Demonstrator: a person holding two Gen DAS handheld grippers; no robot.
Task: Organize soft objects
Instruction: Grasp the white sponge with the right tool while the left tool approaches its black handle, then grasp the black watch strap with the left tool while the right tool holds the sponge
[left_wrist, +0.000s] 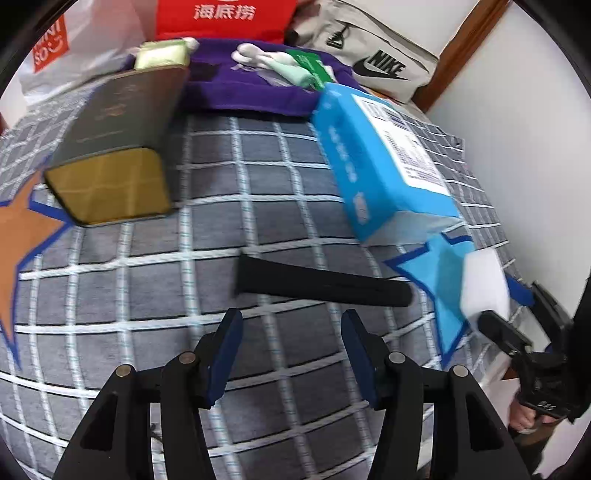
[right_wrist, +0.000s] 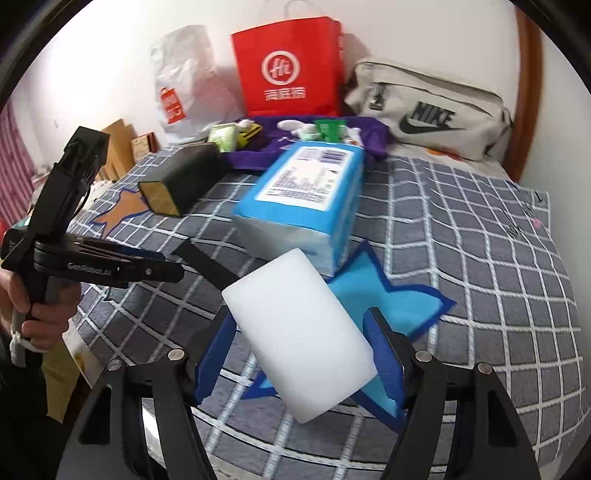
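My right gripper (right_wrist: 299, 354) grasps a white foam block (right_wrist: 301, 350) above the blue star patch (right_wrist: 399, 302); my left gripper (left_wrist: 291, 350) hangs released over the checked bedspread (left_wrist: 147, 277). A blue tissue pack (right_wrist: 306, 199), black strip (left_wrist: 321, 284) and dark tin (left_wrist: 122, 147) crowd ahead; the purple tray (right_wrist: 266, 147)'s contents are blurred.

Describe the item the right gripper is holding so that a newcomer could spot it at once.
On the grey checked bedspread, find the blue star patch in front of the blue tissue pack. Above it, the right gripper holds a plain white sponge block, unprinted.
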